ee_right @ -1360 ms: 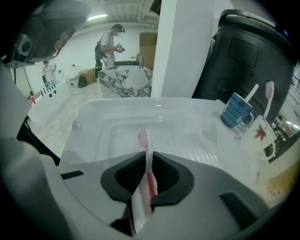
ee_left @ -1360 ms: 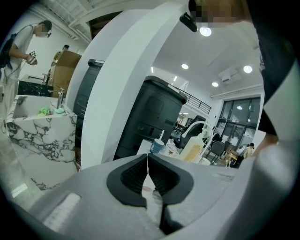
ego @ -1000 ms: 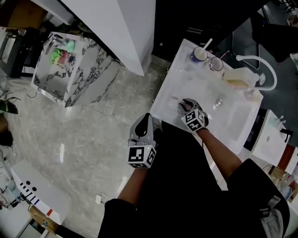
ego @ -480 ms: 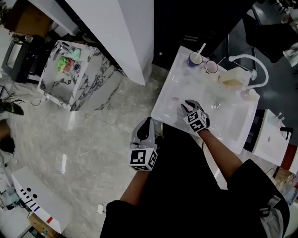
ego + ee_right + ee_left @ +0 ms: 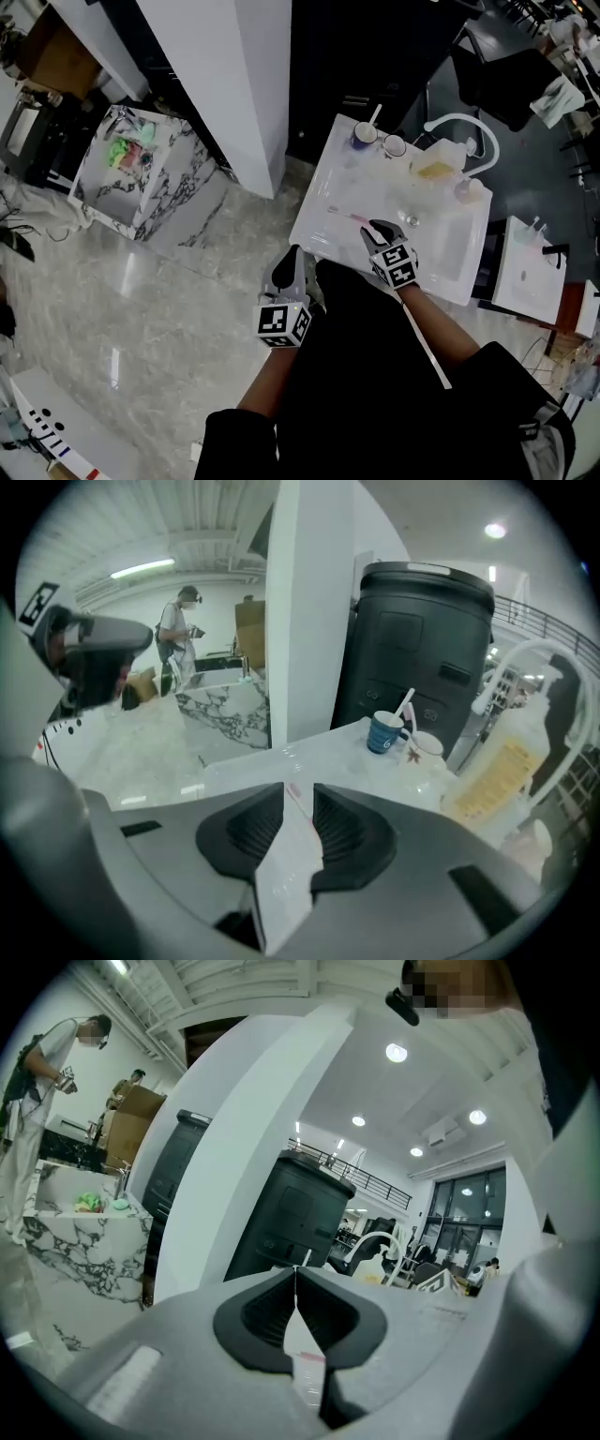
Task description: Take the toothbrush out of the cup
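Note:
A blue cup (image 5: 362,137) stands at the far end of the white sink counter (image 5: 441,255) with a white toothbrush (image 5: 375,115) upright in it. In the right gripper view that cup (image 5: 384,731) and its toothbrush (image 5: 405,706) are ahead and to the right. A second, pinkish toothbrush (image 5: 343,215) lies flat on the counter. My right gripper (image 5: 378,225) hovers at its near end, jaws apart, and the handle (image 5: 292,793) shows in the gap untouched. My left gripper (image 5: 295,253) hangs shut and empty off the counter's front edge, over the floor.
A white cup (image 5: 395,145) stands beside the blue one. A yellow-labelled soap bottle (image 5: 433,169) and a white curved faucet (image 5: 466,125) are at the back right. A white pillar (image 5: 234,84) and a marble cabinet (image 5: 141,178) stand to the left.
The head view has swung, so the counter sits further left and nearer the middle. My right gripper stays at the counter's front by the lying toothbrush. The left gripper is unchanged.

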The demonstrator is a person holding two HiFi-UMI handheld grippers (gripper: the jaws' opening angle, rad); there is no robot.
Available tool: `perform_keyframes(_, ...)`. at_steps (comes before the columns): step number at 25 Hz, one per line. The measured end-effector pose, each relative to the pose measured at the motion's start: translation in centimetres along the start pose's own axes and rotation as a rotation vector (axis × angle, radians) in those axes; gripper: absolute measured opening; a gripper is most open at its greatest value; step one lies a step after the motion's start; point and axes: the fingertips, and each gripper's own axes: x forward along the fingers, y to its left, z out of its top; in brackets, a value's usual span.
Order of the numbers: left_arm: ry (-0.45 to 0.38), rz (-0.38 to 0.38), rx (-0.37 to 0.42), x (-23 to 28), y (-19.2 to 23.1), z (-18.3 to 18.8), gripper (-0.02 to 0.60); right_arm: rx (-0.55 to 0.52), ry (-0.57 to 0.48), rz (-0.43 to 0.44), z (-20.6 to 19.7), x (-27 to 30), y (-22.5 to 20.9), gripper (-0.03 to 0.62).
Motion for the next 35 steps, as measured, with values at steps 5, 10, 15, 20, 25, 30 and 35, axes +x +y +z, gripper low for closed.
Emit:
perform_keyframes(5, -0.027, -0.036, 0.004, 0.2, -2.1, 1.2, 0.021, 0.068, -0.071, 0.012, 1.3, -5.8, 0.2, 0.078)
perform_keyframes(10, -0.028, -0.082, 0.025, 1.2, -4.2, 1.7, 0.021, 0.169, -0.172, -0.012, 3.3, -10.4, -1.8, 0.078)
perform_keyframes(15, 0.001, -0.136, 0.041, 3.7, -8.7, 0.8, 0.021, 0.259, -0.28, -0.055, 4.4, -14.9, -5.7, 0.071)
perform_keyframes(20, 0.032, -0.223, 0.094, 8.0, -15.7, -0.2, 0.021, 0.344, -0.367, -0.151, 2.4, -20.6, -11.7, 0.032)
perform_keyframes(25, 0.058, -0.235, 0.116, 12.1, -21.2, -1.5, 0.021, 0.4, -0.386, -0.195, -1.7, -25.5, -16.9, 0.0)
perform_keyframes(30, 0.111, -0.148, 0.081, 16.4, -23.0, -4.4, 0.021, 0.395, -0.412, -0.163, -5.1, -28.4, -20.1, 0.0)
perform_keyframes(35, 0.143, -0.057, 0.077, 20.2, -22.6, -6.5, 0.021, 0.367, -0.417, -0.109, -7.5, -29.0, -21.6, 0.0)
